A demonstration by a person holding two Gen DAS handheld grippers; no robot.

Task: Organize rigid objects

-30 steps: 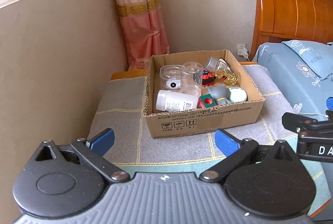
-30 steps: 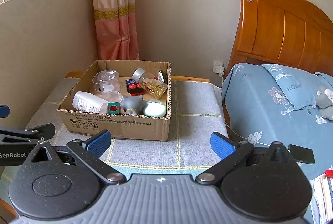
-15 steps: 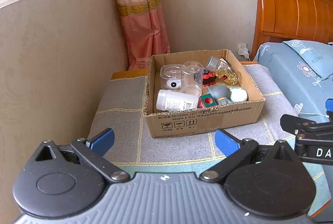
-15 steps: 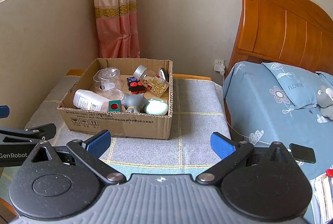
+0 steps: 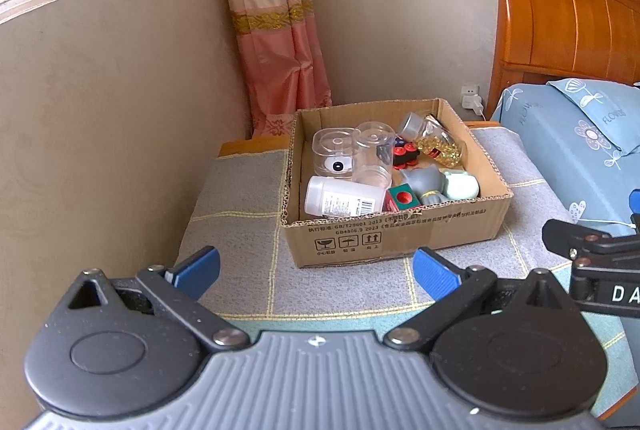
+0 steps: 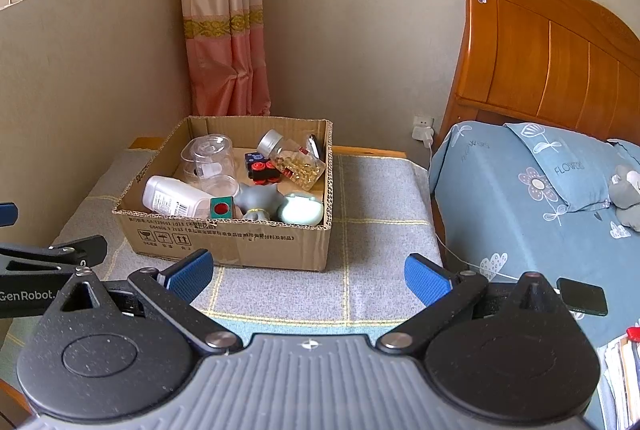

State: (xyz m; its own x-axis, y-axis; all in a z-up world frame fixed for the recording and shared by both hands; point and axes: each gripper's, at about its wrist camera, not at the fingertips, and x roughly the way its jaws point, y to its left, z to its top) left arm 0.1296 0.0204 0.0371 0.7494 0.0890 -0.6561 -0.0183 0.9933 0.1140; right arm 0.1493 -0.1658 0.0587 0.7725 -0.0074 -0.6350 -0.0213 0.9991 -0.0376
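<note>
Two claws hover above the near edge of the table (image 5: 240,190), both spread wide and holding nothing: left claw (image 5: 316,272), right claw (image 6: 306,276). A cardboard box (image 6: 240,242) stands on the table's grey checked cloth, ahead of both claws and apart from them. Contents of the box:
- white bottle (image 5: 344,200) — lying on its side at the front left;
- clear plastic jars (image 5: 352,150) at the back left;
- jar of yellow capsules (image 6: 294,160) — tilted at the back right;
- grey figurine (image 6: 258,200) and pale green case (image 6: 300,210) at the front right.

A bed (image 6: 520,190) stands to the right of the table.
</note>
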